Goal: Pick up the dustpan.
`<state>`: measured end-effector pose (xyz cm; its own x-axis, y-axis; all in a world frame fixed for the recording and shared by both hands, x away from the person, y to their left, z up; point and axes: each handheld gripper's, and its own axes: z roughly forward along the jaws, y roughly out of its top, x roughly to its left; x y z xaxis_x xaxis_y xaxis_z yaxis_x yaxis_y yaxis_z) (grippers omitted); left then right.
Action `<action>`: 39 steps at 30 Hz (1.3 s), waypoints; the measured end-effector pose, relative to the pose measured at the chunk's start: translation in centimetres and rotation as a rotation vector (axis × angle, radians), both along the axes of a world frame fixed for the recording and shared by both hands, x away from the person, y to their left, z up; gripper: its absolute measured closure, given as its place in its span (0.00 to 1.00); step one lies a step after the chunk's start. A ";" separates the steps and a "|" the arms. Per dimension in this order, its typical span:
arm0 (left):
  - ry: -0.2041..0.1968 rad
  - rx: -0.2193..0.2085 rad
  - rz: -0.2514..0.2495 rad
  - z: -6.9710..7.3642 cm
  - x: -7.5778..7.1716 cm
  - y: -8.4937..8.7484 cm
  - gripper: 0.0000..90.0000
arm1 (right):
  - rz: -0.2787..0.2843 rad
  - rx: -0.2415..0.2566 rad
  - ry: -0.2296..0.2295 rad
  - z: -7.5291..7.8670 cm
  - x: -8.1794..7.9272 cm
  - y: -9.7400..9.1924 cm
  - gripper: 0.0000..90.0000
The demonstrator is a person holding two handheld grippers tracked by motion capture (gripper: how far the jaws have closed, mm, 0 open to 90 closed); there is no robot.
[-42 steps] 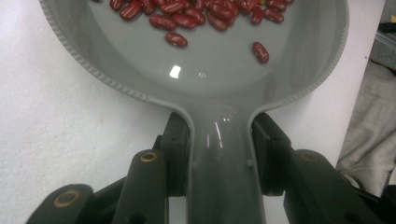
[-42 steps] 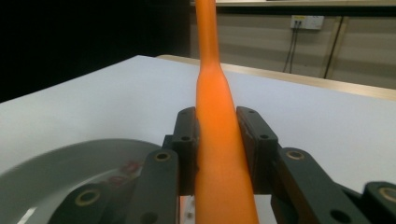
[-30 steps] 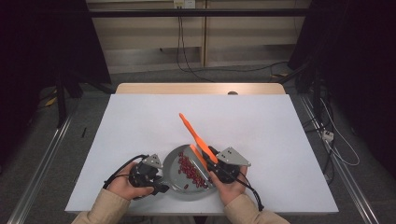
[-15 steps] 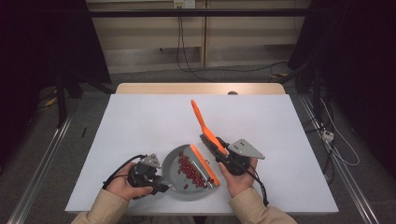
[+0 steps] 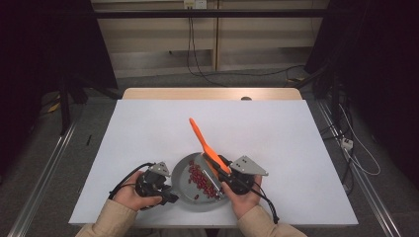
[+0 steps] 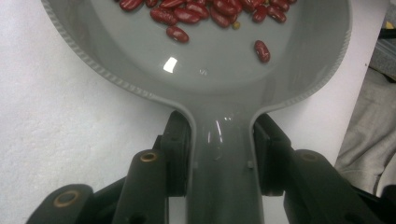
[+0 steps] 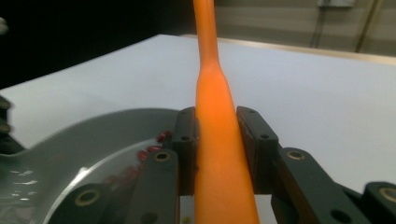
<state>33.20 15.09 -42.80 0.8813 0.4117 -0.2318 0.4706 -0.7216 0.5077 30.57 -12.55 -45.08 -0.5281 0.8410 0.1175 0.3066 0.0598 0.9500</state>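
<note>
1. Between the two claws, near the front edge of the white surface point(image 5: 148, 128), sits a grey pan point(image 5: 184, 174) with red beans point(image 5: 201, 180) gathered in a band across its floor.
2. The left claw point(image 6: 223, 154) is pinching the pan's handle point(image 6: 223, 163), its pads pressed on both sides, so the bowl lies straight ahead of it.
3. The right claw point(image 7: 215, 154) is pressed onto an orange spatula point(image 7: 219, 140), which runs out between the jaws and away beyond them; from above, its long end slants up over the surface past the pan's far rim.
4. My guess is the work is mid-way: both tools are gripped and the beans lie in the pan, but nothing shows them served out or moved on.
5. Stirring or scooping seems left to do.
</note>
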 end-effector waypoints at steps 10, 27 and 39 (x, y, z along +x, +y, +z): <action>0.008 -0.019 0.019 -0.1 0.0 0.1 0.70 | -0.027 0.014 -0.027 1.4 1.1 -1.8 0.79; -0.045 -0.002 0.061 -0.2 0.2 0.6 0.69 | -0.058 -0.146 0.101 1.4 3.3 -5.4 0.78; -0.111 0.039 0.070 -0.2 -0.1 0.0 0.70 | -0.034 -0.284 0.204 2.8 4.1 -5.1 0.79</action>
<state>33.14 15.06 -42.98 0.8693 0.4803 -0.1169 0.4632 -0.7089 0.5318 34.67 -17.70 -42.28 -0.4892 0.8719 -0.0237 0.4948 0.2997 0.8157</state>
